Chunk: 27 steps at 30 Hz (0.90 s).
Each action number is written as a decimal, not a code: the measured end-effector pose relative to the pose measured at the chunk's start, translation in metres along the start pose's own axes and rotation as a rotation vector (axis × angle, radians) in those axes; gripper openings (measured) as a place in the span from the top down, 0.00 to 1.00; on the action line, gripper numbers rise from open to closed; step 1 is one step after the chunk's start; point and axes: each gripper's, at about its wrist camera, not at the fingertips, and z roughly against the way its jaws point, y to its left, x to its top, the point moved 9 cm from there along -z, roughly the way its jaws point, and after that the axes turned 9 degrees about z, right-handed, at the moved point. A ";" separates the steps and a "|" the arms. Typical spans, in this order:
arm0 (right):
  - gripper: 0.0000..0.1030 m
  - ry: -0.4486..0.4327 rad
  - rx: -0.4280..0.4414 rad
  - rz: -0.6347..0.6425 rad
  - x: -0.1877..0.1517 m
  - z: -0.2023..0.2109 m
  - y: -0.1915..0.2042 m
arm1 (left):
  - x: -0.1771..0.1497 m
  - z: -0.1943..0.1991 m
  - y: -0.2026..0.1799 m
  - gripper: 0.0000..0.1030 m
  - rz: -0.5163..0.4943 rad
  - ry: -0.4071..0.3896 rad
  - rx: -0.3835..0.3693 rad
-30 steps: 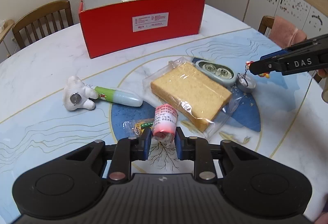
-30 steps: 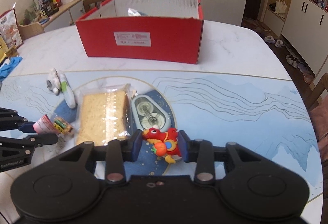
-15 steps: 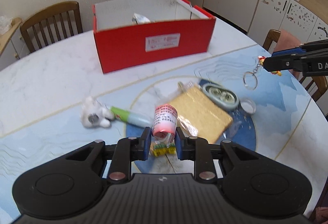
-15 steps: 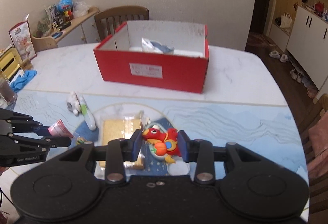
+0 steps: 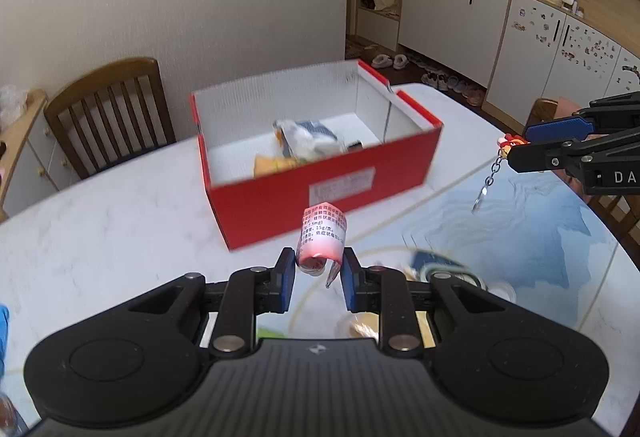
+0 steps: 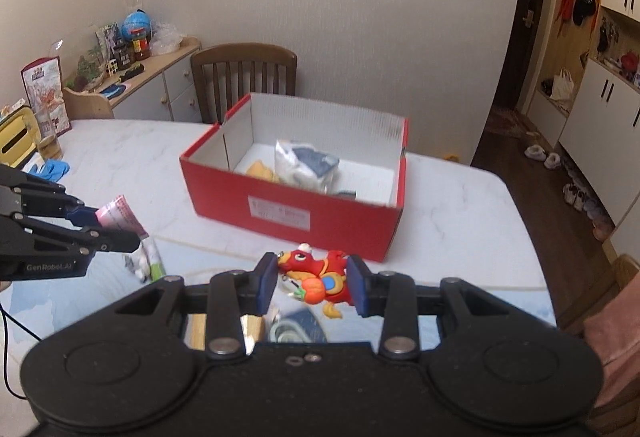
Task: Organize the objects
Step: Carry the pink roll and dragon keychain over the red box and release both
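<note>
Marble table with open red box (some packets inside), left gripper raised, clamping pink tube, right gripper level, pinching red dragon keychain.

This is a home, in a dining room. A wooden chair stands behind the round marble worktop at frame centre. At the right, white cupboards carry shelves with small things, and slippers lie on the floor below. At upper left, a sideboard holds a globe and jars.
</note>
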 end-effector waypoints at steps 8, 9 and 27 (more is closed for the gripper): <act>0.64 -0.042 -0.011 0.026 0.038 -0.018 -0.015 | 0.046 -0.017 0.001 0.78 -0.042 -0.035 0.022; 0.64 -0.045 -0.011 0.022 0.042 -0.022 -0.018 | 0.052 -0.021 0.001 0.78 -0.045 -0.039 0.027; 0.64 0.054 -0.048 -0.032 0.074 -0.132 -0.062 | 0.105 -0.132 0.025 0.78 -0.042 0.063 0.118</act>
